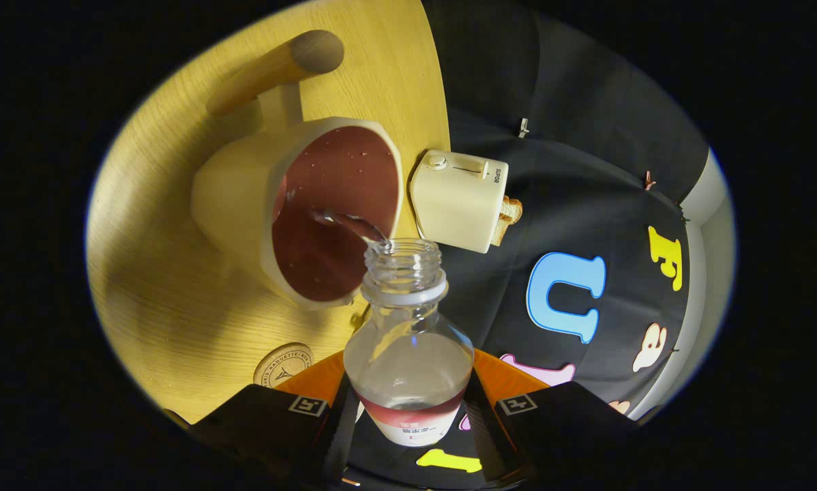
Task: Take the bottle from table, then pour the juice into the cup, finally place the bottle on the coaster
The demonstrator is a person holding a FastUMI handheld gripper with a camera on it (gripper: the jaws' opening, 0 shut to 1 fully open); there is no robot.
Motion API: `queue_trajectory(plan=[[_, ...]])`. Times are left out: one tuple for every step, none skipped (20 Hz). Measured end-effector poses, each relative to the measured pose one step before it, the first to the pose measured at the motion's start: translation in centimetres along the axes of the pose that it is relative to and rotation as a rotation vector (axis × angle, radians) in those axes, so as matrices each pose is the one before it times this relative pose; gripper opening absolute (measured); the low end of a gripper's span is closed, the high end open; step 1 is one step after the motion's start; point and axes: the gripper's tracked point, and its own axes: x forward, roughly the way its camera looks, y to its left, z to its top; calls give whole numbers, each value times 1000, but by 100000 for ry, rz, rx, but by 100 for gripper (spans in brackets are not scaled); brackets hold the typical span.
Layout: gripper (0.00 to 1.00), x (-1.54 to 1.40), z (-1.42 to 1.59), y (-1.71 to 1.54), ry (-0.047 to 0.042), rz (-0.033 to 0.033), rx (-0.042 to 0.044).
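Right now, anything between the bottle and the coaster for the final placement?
Nothing visible. The gripper is shut on the bottle, tipped over the cup and pouring. The coaster lies on bare table just beside the fingers, nearer than the cup; the toaster stands beyond.

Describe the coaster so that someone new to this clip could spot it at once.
Start at the round pale wooden table. Beside the cream cup with the dark red inside, near the fingers shut on the clear plastic bottle, lies the round wooden coaster. It alone is flat, a thin disc with a stamped ring emblem.
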Motion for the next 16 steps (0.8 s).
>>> queue_trajectory(plan=[[75, 39, -51, -77, -151, -35, -742], [75, 42, 30, -100, -400, -204, -1010], [75, -27, 22, -123, -507, -278, -1302], [75, 36, 15, -19, -406, -158, -1284], [75, -53, -35, -77, -420, -446, -966], [75, -36, -55, -116, -226, -311, -615], [75, -128, -59, -47, -275, -256, -393], [75, -17, 6, -105, -140, -141, -298], [75, -34, 24, -29, -294, -83, -466], [75, -29, 132, -171, -315, -162, -773], [75, -96, 93, -143, -452, -146, -882], [75, -5, 48, -40, -452, -215, -845], [75, -58, 47, -36, -410, 116, -870], [75, 69, 106, 0, -484, -65, -1148], [75, 39, 48, -112, -331, -2, -1375], [75, 19, 24, 37, -225, 262, -1007]])
